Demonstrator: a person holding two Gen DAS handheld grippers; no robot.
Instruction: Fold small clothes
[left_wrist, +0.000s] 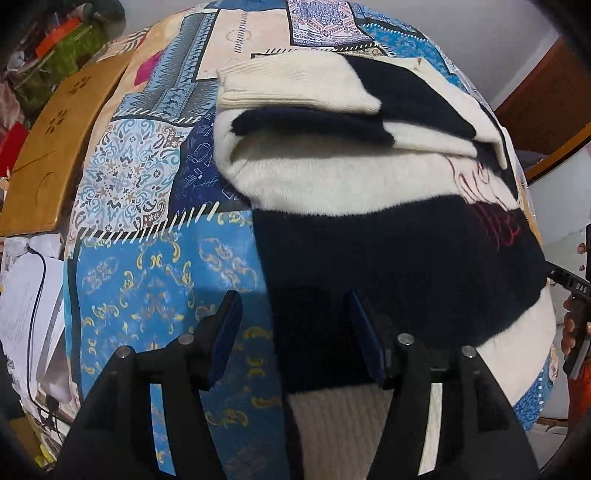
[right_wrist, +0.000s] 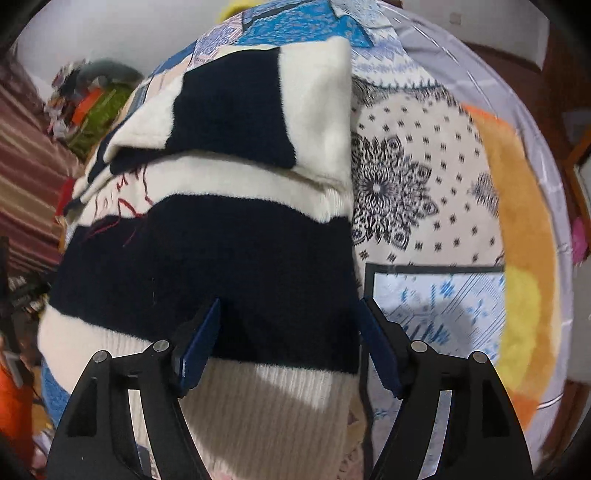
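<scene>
Fuzzy knit sweater, cream and navy wide stripes (left_wrist: 369, 206), lies on patchwork-print blue bedsheet (left_wrist: 147, 280), sleeves already folded across body. Left gripper (left_wrist: 295, 339) and right gripper (right_wrist: 288, 343) hover at ribbed cream hem (right_wrist: 266, 406), fingers wide open, holding nothing. Judgement: pinch both hem corners evenly, lift together, carry toward collar, keep edges aligned. Thick pile soft, bulky; ribbing stretchy, may slip.

Each gripper, left gripper (left_wrist: 293, 332) and right gripper (right_wrist: 290, 339), has black angular arms, silver pivot screws and dark-blue finger pads.
</scene>
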